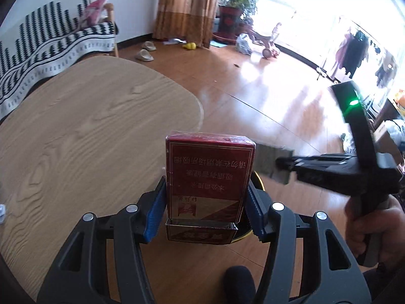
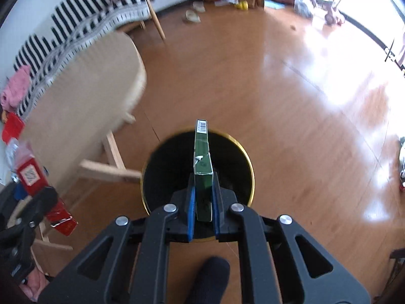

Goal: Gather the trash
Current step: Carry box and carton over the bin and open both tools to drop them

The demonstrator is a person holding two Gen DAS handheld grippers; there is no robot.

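Trash fills both my grippers: my left gripper pinches one red cigarette pack by its broad sides, its flip lid hanging open, and my right gripper squeezes one green carton narrowly on edge. One black bin with a gold rim stands on the floor beside the wooden table, directly under the green carton; the red pack sits nearer the rim. Released now, I judge the red pack could clip that rim and bounce onto the floor.
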